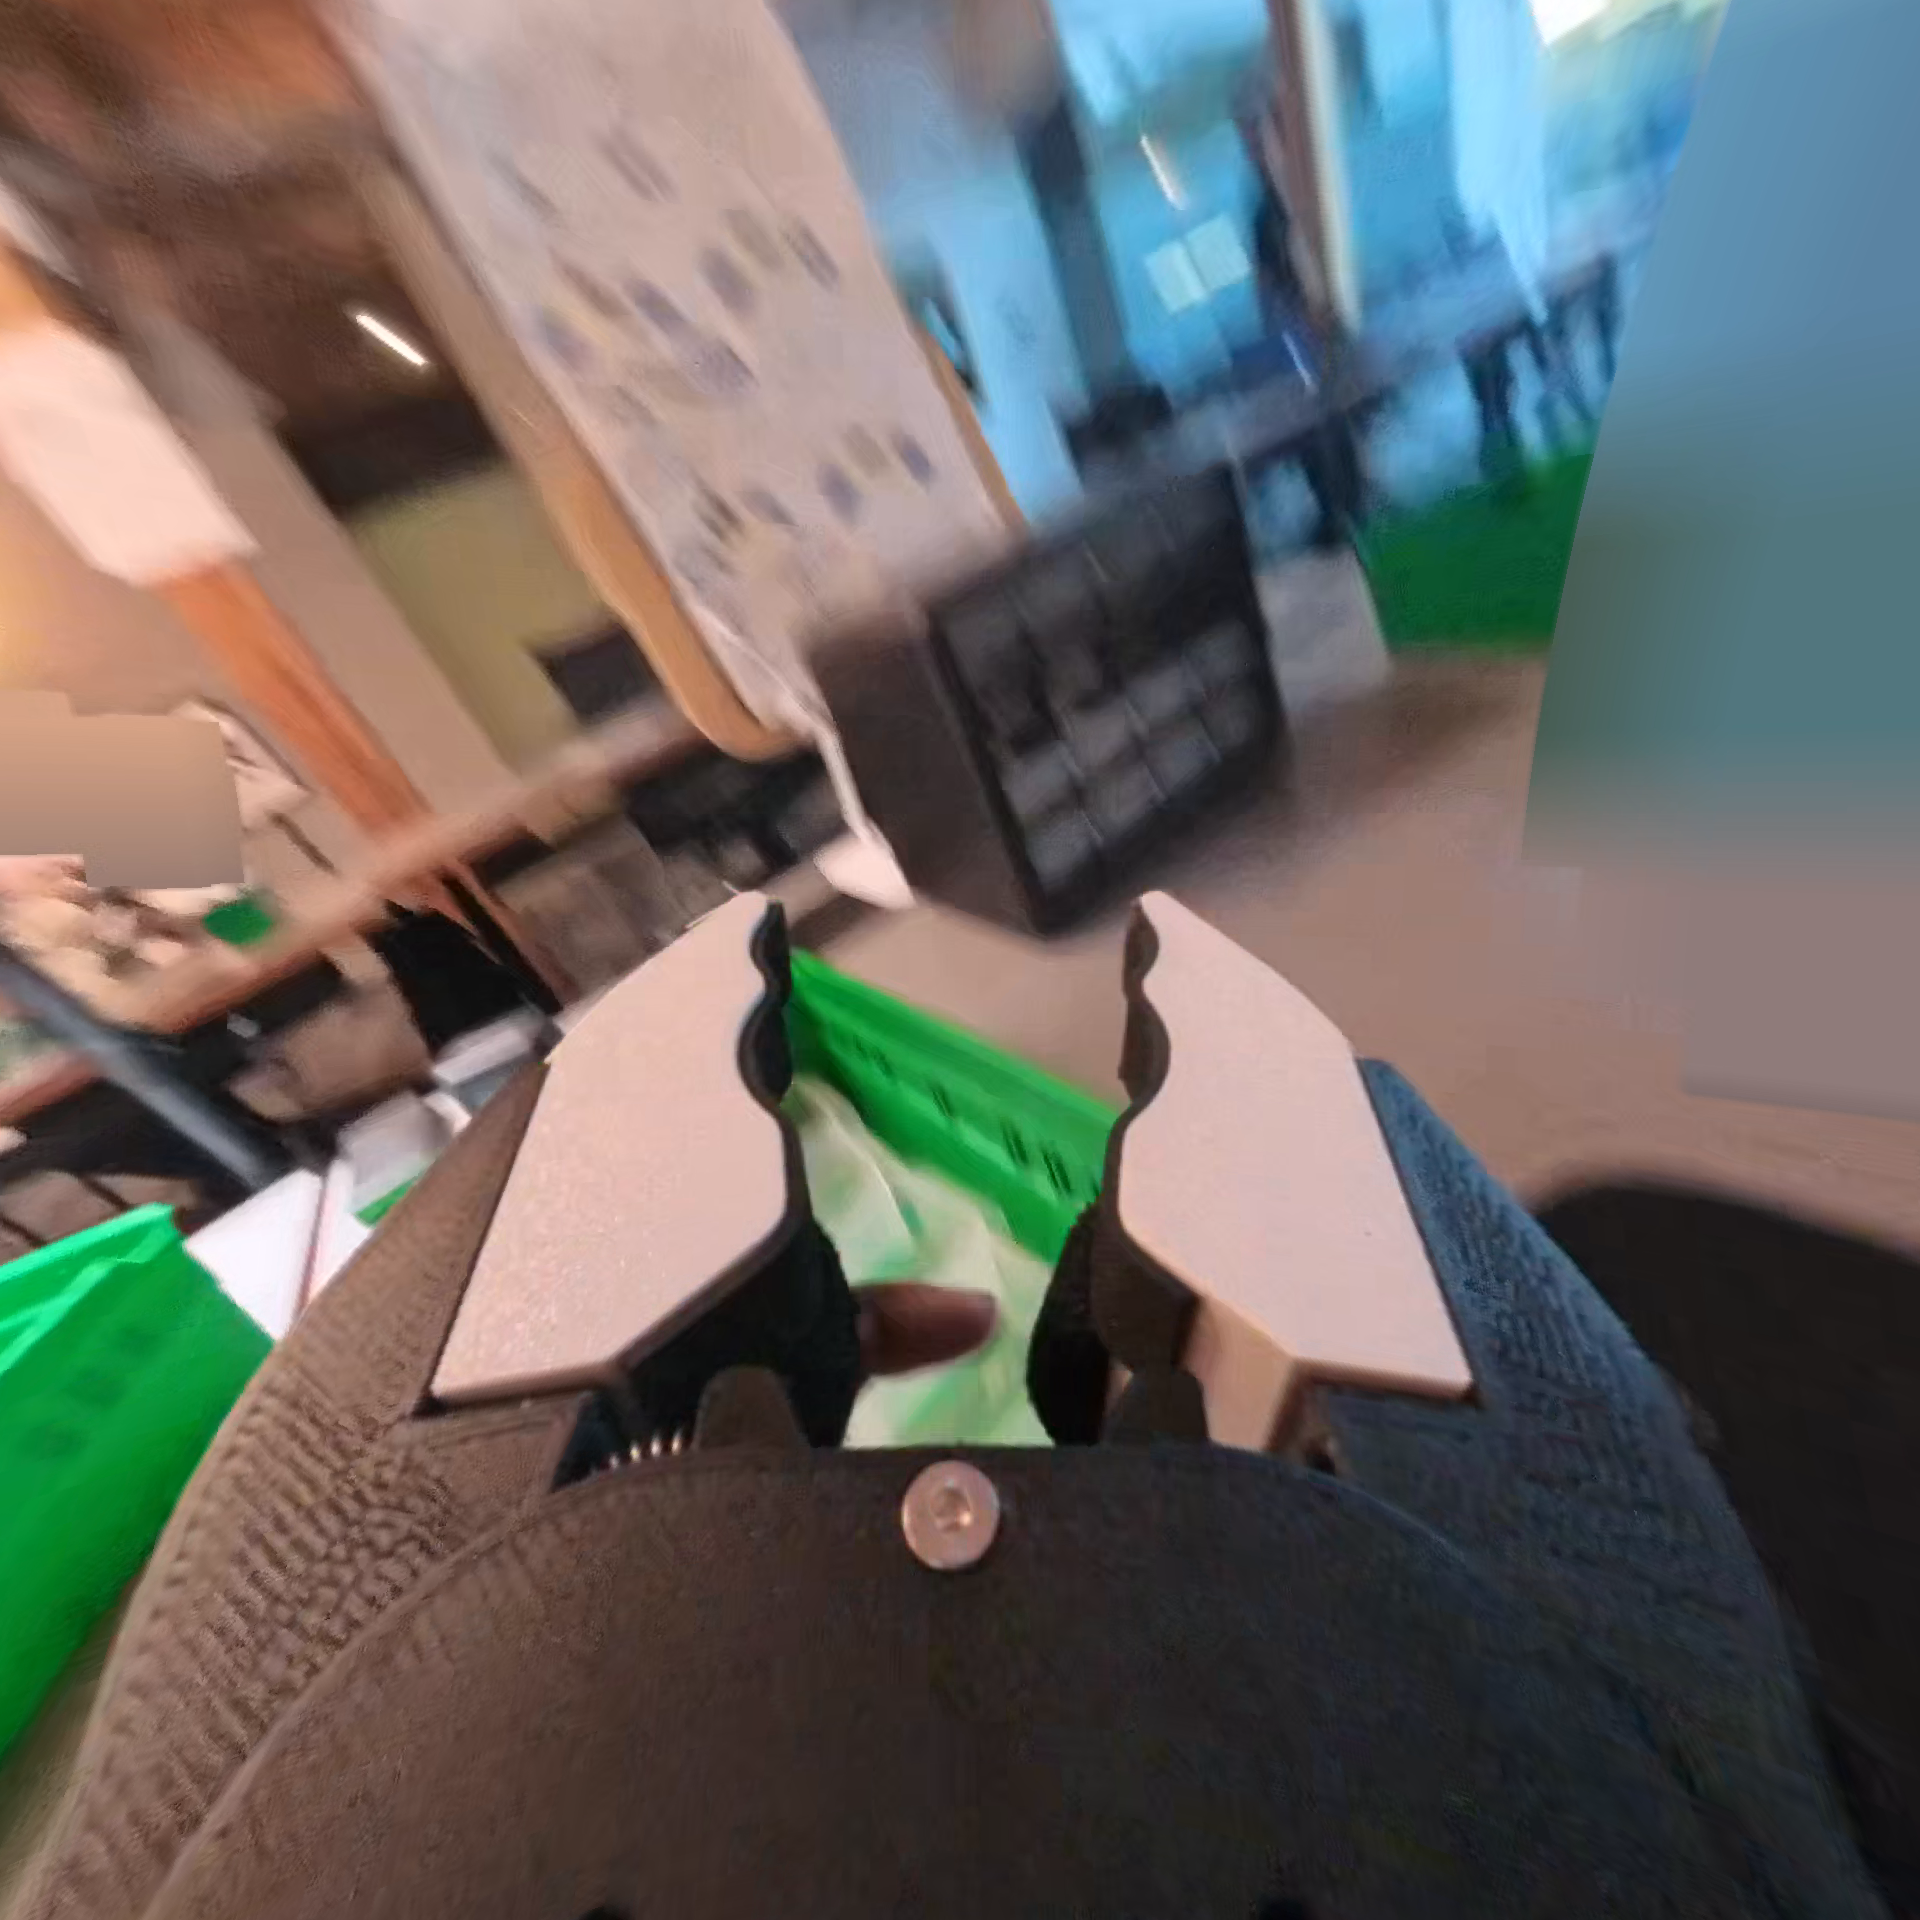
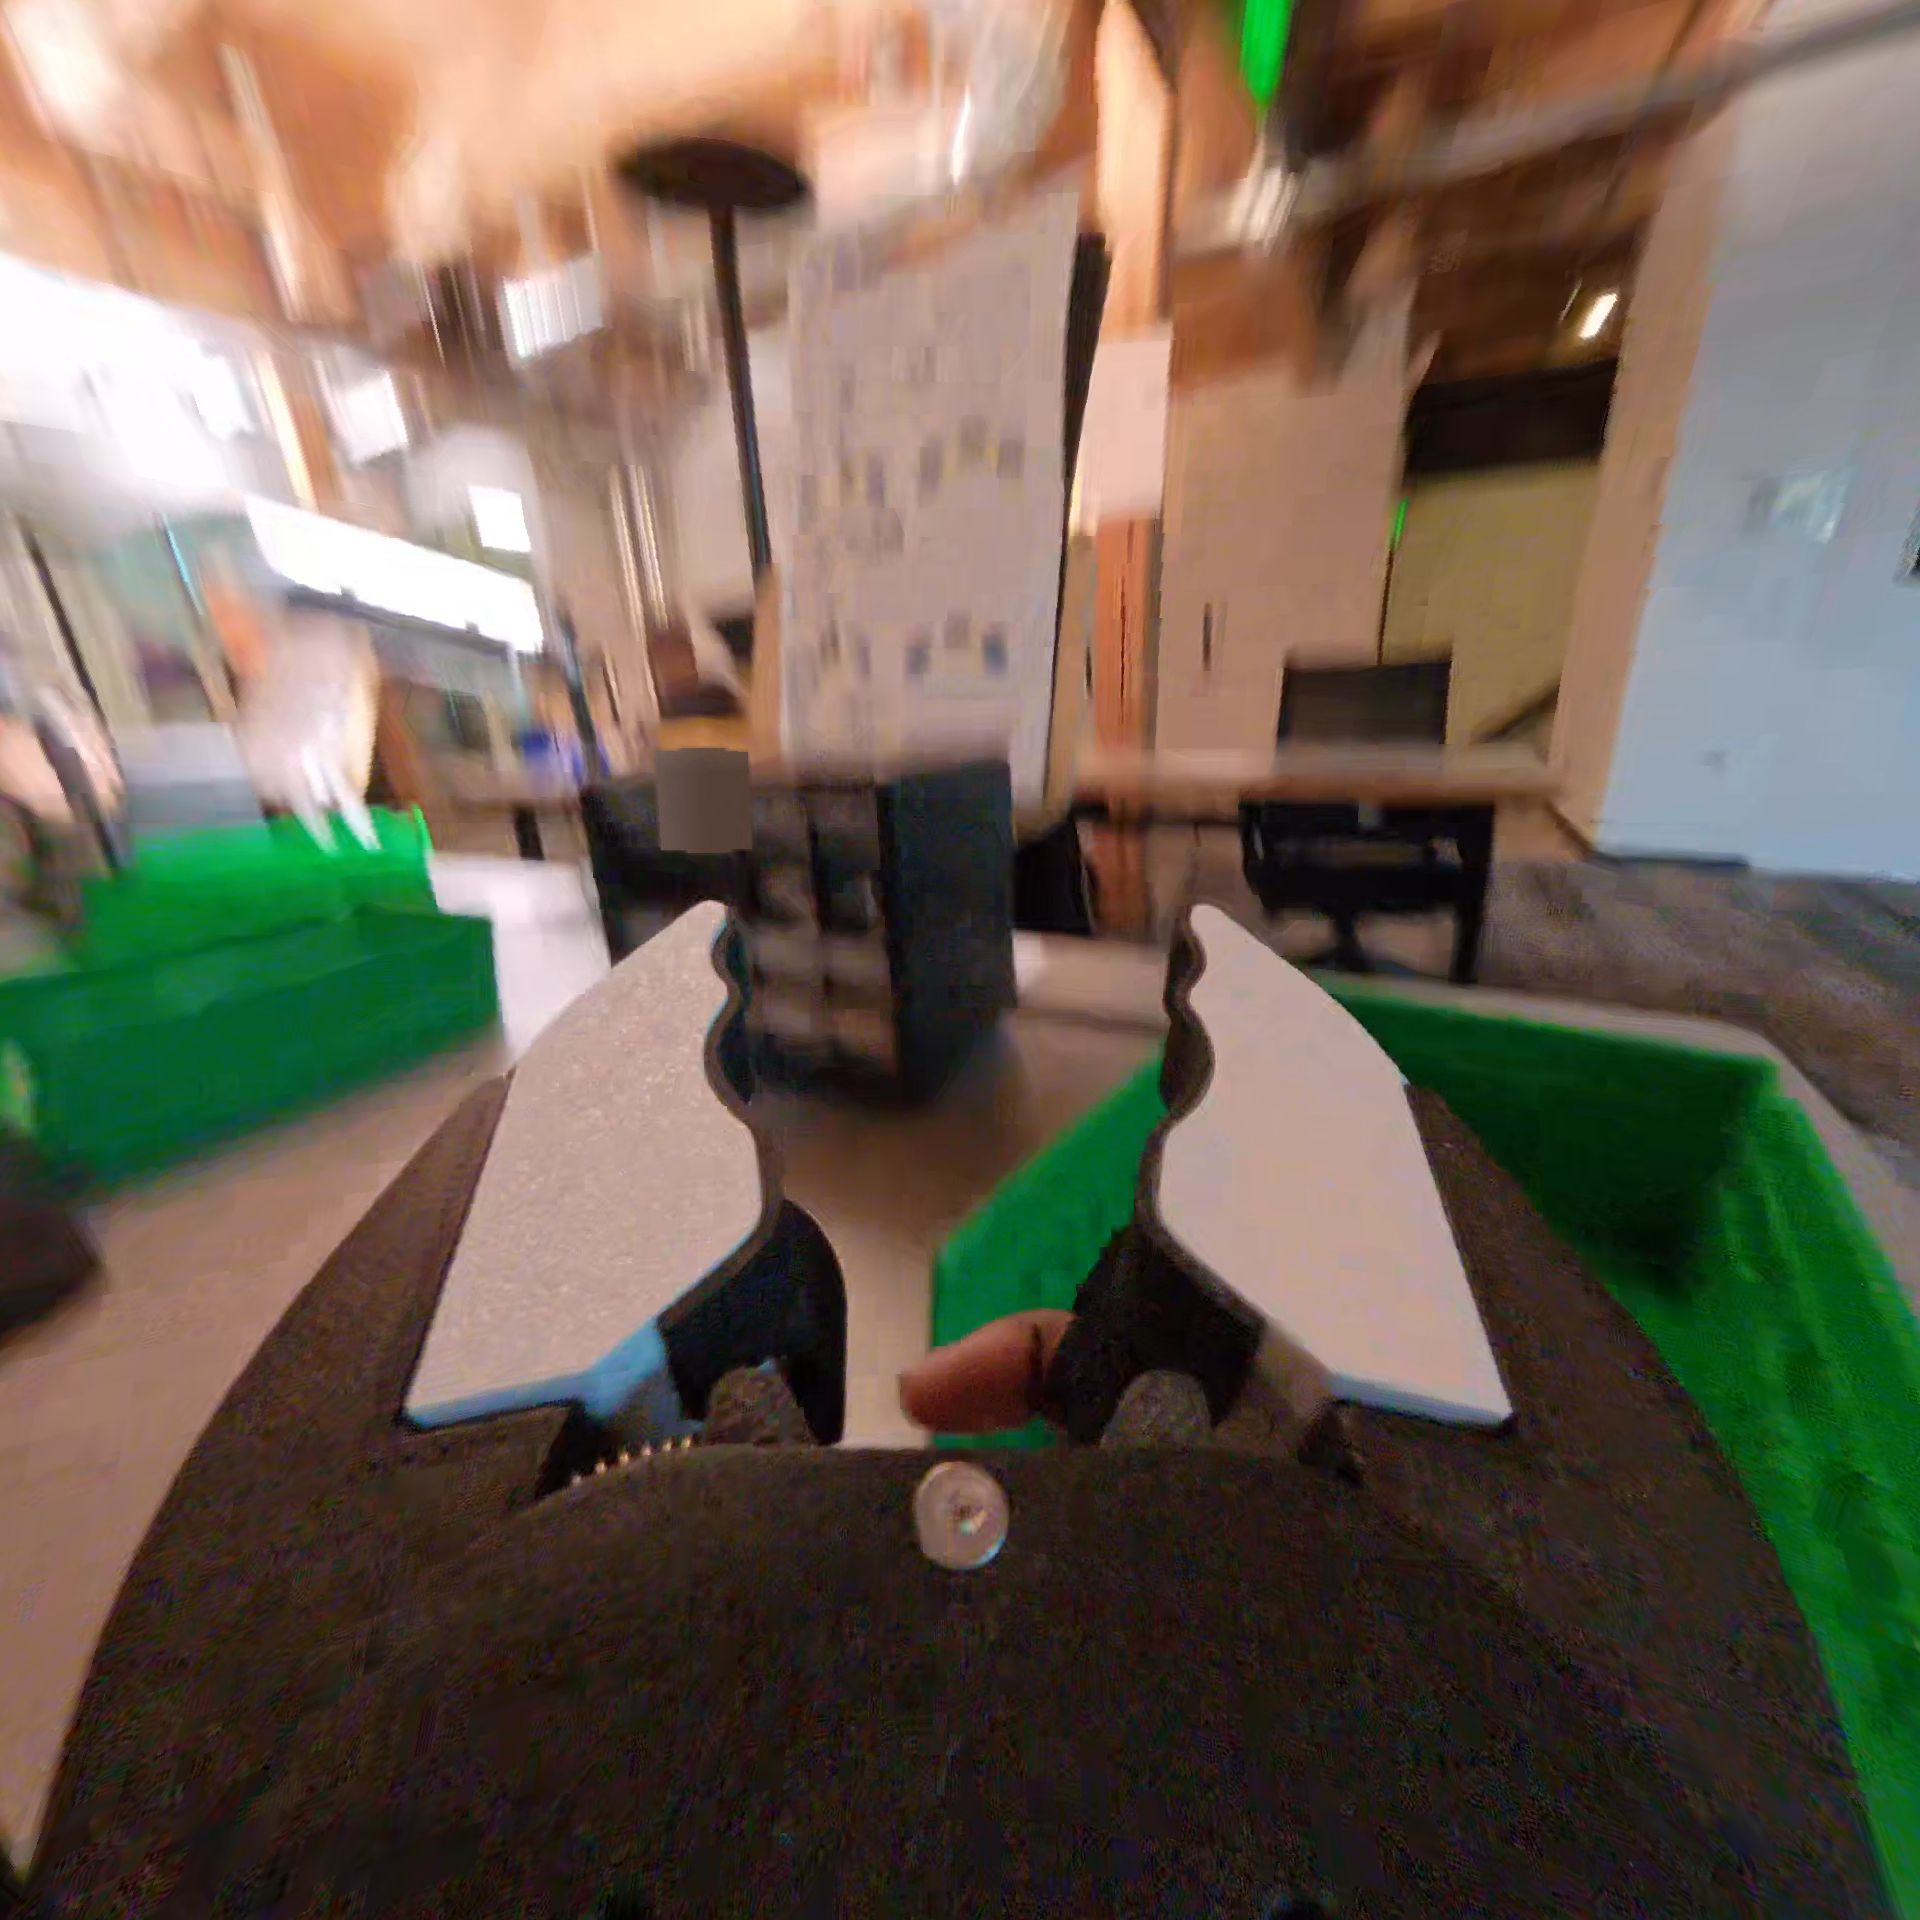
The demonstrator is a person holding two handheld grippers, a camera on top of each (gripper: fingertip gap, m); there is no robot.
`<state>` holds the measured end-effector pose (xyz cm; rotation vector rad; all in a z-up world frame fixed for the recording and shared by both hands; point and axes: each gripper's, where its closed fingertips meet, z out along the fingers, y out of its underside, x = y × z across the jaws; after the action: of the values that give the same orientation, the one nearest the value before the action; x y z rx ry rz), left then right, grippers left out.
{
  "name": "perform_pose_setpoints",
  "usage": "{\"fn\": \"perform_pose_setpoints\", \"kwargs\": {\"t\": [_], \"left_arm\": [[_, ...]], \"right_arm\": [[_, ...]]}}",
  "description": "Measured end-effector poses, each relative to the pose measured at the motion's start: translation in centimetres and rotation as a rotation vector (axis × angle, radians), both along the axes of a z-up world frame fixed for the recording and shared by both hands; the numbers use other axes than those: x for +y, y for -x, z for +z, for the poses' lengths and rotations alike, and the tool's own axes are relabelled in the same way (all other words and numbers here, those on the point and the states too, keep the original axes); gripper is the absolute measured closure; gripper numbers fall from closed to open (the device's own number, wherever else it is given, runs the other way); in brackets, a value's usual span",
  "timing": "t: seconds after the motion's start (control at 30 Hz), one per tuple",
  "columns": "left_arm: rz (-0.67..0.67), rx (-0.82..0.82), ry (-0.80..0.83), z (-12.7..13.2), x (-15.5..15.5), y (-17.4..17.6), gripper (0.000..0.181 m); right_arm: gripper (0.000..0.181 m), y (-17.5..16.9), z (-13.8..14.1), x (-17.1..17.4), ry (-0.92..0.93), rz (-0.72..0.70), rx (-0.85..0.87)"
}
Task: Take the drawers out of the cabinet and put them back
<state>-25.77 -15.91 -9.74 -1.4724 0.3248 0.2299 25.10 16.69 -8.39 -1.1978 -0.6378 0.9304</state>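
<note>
A small dark cabinet [image 2: 883,914] with a grid of small drawers stands on the grey table, straight ahead of my right gripper [image 2: 956,935] and some way off. The right gripper is open and empty. In the left wrist view the same cabinet [image 1: 1101,717] is tilted in the picture, ahead and a little right of my left gripper [image 1: 951,925], which is open and empty. Both views are blurred, so I cannot tell whether any drawer is pulled out.
A green bin [image 1: 935,1081] with pale contents lies just under the left gripper. Another green bin [image 2: 1507,1174] sits at the right of the right gripper, and a green box [image 2: 239,987] at the left. A paper-covered board [image 2: 925,499] stands behind the cabinet.
</note>
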Motion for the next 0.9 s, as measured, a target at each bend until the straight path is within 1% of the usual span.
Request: {"fn": "perform_pose_setpoints", "kwargs": {"t": [0.03,0.07,0.1,0.13,0.17,0.23,0.3,0.33,0.4,0.43,0.47,0.5,0.53,0.57,0.6,0.67,0.7,0.73,0.77,0.8,0.83,0.87,0.9], "left_arm": [[0.059,-0.057,-0.136,2.1,-0.2,1.0,0.116],[0.112,-0.126,-0.234,3.6,-0.5,2.0,0.110],[0.150,-0.215,-0.308,4.6,-0.6,2.9,0.100],[0.166,-0.305,-0.366,5.2,-0.7,3.6,0.088],[0.156,-0.379,-0.417,5.8,-0.6,3.9,0.072],[0.129,-0.470,-0.476,6.1,-0.3,3.9,0.053],[0.131,-0.496,-0.458,5.7,0.6,3.7,0.041],[0.129,-0.489,-0.433,5.4,1.1,3.4,0.039],[0.125,-0.466,-0.392,5.0,1.9,2.8,0.040],[0.141,-0.469,-0.387,5.0,2.0,2.8,0.043],[0.159,-0.472,-0.392,5.1,1.9,2.9,0.053],[0.171,-0.463,-0.406,5.2,1.7,3.0,0.078],[0.184,-0.445,-0.416,5.3,1.4,3.0,0.112],[0.204,-0.418,-0.397,5.0,1.2,3.2,0.172],[0.226,-0.399,-0.354,4.6,1.2,3.4,0.181],[0.193,-0.381,-0.201,3.2,1.9,3.0,0.181],[0.155,-0.364,-0.129,2.5,2.2,2.5,0.181],[0.138,-0.350,-0.069,1.9,2.4,2.2,0.179],[0.156,-0.343,-0.029,1.4,2.4,2.4,0.151],[0.208,-0.340,-0.010,1.0,2.4,3.1,0.097],[0.271,-0.330,0.007,0.8,2.3,4.0,0.064],[0.319,-0.309,0.017,0.7,2.0,4.7,0.059],[0.351,-0.283,0.000,0.9,1.7,5.1,0.058]], "right_arm": [[0.096,-0.5,1.8,-0.4,-0.021,0.014,0.146],[0.085,-1.0,3.3,-0.9,-0.061,0.023,0.280],[0.078,-1.5,4.3,-1.0,-0.094,0.006,0.373],[0.073,-1.7,4.6,-0.9,-0.097,-0.017,0.412],[0.053,-1.3,4.9,-1.0,-0.095,-0.011,0.434],[0.035,0.0,4.8,-1.3,-0.089,0.008,0.427],[0.035,1.2,4.7,-1.6,-0.110,0.005,0.420],[0.035,1.7,4.7,-1.6,-0.112,-0.002,0.417],[0.035,2.5,4.7,-1.8,-0.124,-0.011,0.422],[0.036,2.7,4.7,-1.8,-0.132,-0.025,0.427],[0.043,3.0,4.5,-1.7,-0.134,-0.042,0.420],[0.085,3.4,4.0,-1.7,-0.152,-0.058,0.380],[0.144,3.8,3.5,-1.9,-0.179,-0.070,0.339],[0.174,3.7,3.5,-2.0,-0.195,-0.084,0.353],[0.181,3.7,3.6,-2.0,-0.190,-0.083,0.383],[0.180,4.0,3.4,-1.9,-0.112,-0.024,0.436],[0.170,4.4,3.4,-2.3,-0.112,0.035,0.445],[0.134,4.7,3.5,-2.4,-0.122,0.064,0.459],[0.084,5.1,3.4,-2.1,-0.109,0.057,0.462],[0.056,5.9,3.1,-2.0,-0.093,0.069,0.424],[0.042,6.8,2.7,-2.1,-0.087,0.082,0.379],[0.036,7.4,2.5,-2.3,-0.099,0.085,0.343],[0.036,8.0,2.5,-2.7,-0.126,0.089,0.314]]}}
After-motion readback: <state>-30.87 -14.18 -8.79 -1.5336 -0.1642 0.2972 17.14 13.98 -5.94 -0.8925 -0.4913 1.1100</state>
